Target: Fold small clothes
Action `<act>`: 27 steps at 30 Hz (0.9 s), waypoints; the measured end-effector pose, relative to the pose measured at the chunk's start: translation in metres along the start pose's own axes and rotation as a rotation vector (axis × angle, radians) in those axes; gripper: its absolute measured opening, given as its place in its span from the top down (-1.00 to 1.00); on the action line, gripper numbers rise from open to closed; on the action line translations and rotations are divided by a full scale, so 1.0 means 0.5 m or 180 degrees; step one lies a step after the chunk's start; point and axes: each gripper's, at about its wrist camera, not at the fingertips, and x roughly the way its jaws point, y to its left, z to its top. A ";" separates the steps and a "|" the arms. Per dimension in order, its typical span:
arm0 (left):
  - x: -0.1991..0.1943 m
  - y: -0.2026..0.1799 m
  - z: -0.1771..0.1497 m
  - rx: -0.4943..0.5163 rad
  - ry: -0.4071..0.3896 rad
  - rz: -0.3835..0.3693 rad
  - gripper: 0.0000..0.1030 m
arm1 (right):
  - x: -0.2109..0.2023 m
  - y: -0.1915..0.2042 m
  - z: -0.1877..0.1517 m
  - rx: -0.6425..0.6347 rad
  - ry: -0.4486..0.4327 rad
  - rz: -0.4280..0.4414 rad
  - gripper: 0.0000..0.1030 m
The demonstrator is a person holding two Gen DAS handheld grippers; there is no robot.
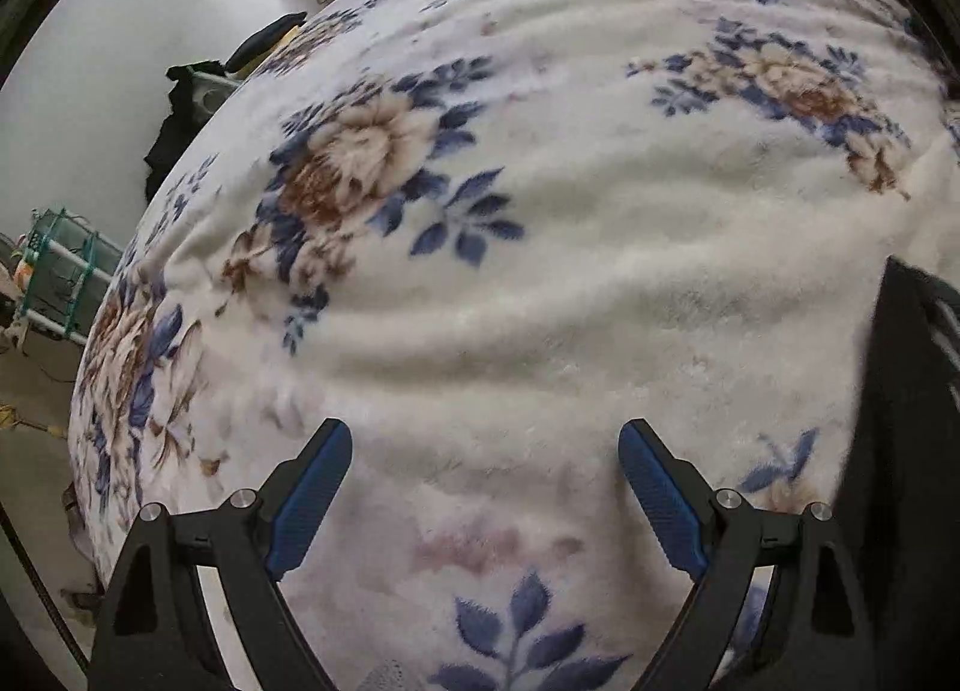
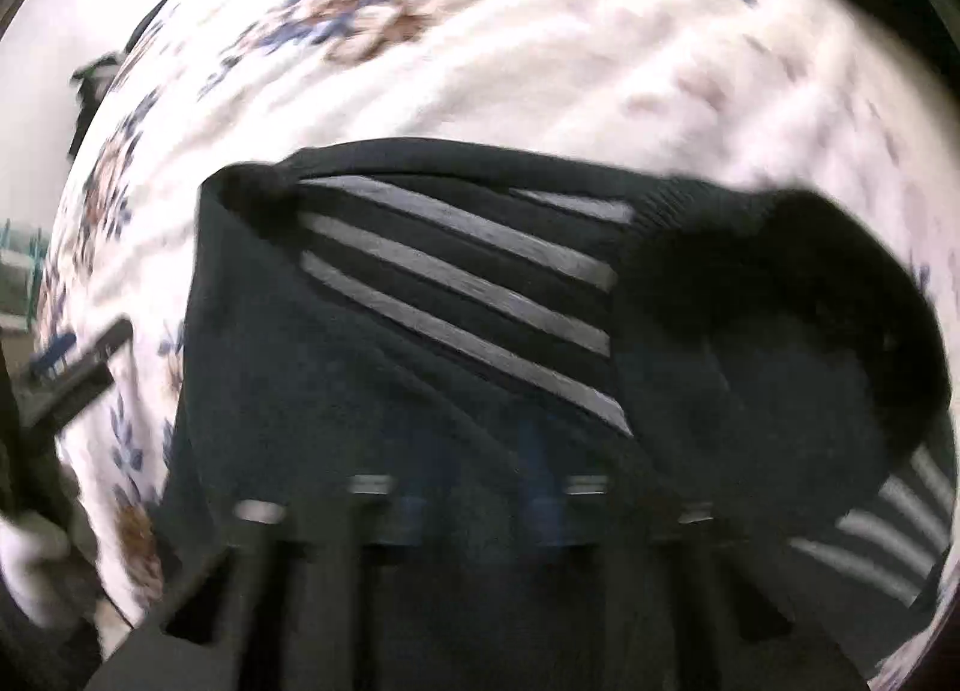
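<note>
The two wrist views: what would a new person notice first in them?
First, the dark garment with grey diagonal stripes, which fills the middle of the right wrist view; the right gripper is low over it, too blurred to read. Next, the white floral blanket that covers nearly the whole left wrist view, with the left gripper open and empty above it.

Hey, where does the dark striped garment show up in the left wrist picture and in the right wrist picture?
Left wrist view: only an edge of the dark striped garment shows, at the right border, right of the left gripper.
Right wrist view: it fills the centre and lower half, grey stripes running diagonally; the picture is motion-blurred.
Shared landmark: the floral blanket it lies on, also seen above the garment in the right wrist view.
</note>
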 end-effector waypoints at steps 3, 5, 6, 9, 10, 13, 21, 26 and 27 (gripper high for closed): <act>-0.013 -0.018 0.022 0.0019 -0.0043 -0.0173 -0.77 | -0.034 0.006 -0.008 0.0008 -0.0229 -0.0181 0.96; -0.022 -0.045 0.039 0.0077 -0.0061 -0.0290 -0.77 | -0.050 -0.011 -0.006 0.0184 -0.0315 -0.0274 0.96; -0.023 -0.061 0.049 0.0121 -0.0062 -0.0354 -0.77 | -0.053 -0.022 -0.015 0.0235 -0.0340 -0.0319 0.96; -0.025 -0.124 0.082 0.0292 -0.0108 -0.0566 -0.77 | -0.054 -0.055 -0.024 0.0448 -0.0260 -0.0348 0.96; -0.022 -0.146 0.090 0.0377 -0.0111 -0.0594 -0.77 | -0.046 -0.055 -0.021 0.0459 -0.0221 -0.0369 0.96; -0.010 -0.214 0.113 0.0709 -0.0107 -0.0619 -0.77 | -0.038 -0.061 -0.021 0.0534 -0.0101 -0.0358 0.86; -0.097 -0.205 0.088 0.0916 -0.0274 -0.0797 -0.77 | -0.189 -0.250 -0.197 0.1695 -0.0375 -0.0394 -0.06; -0.106 -0.248 0.036 0.1097 -0.0190 -0.0923 -0.77 | -0.307 -0.437 -0.397 0.2646 -0.0545 -0.0962 -0.06; -0.099 -0.262 0.028 0.1123 -0.0155 -0.0910 -0.77 | -0.316 -0.478 -0.432 0.2814 -0.0533 -0.0944 -0.06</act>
